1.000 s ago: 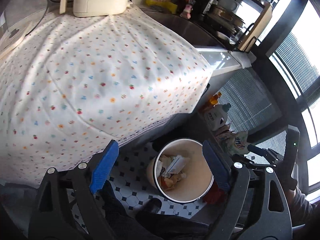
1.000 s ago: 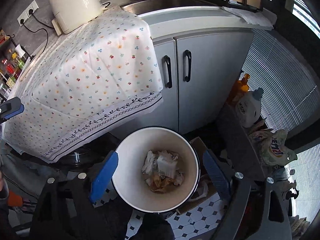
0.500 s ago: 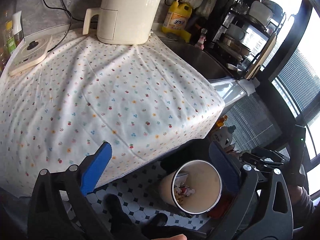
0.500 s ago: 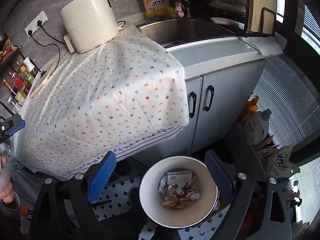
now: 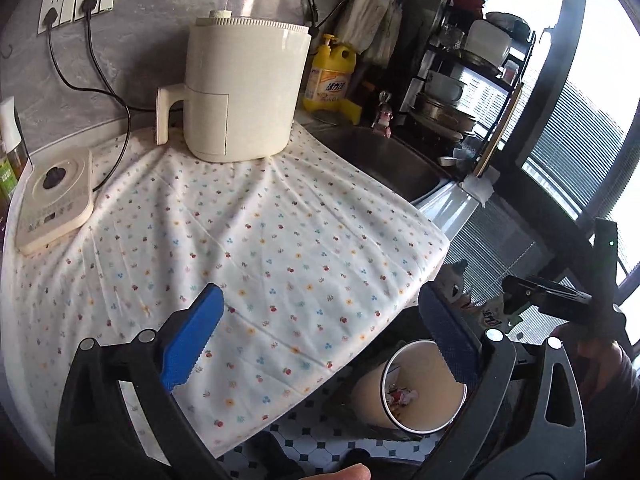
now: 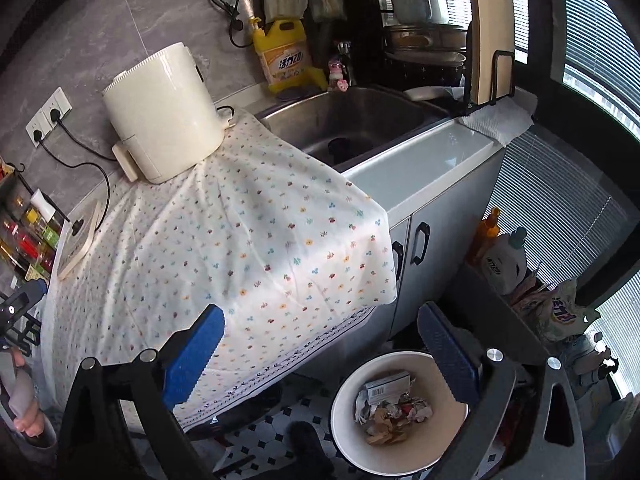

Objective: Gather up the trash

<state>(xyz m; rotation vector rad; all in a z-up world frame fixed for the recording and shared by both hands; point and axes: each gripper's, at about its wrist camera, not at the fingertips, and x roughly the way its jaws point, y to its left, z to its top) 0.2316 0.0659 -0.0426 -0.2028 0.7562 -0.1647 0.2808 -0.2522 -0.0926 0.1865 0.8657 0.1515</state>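
Observation:
A white trash bin stands on the tiled floor beside the counter and holds crumpled paper and a small carton. It also shows in the left wrist view, partly behind my right finger pad. My left gripper is open and empty above the front edge of the flowered cloth. My right gripper is open and empty above the bin and the cloth's front edge. The right gripper's body shows in the left wrist view.
A cream air fryer and a flat white appliance sit on the cloth. A steel sink, yellow detergent bottle and dish rack lie beyond. Bottles and bags stand by the window blinds.
Both grippers have risen and tilted up from over the bin. The bin has dropped to the lower right of both views and the countertop now fills them. Both stay open.

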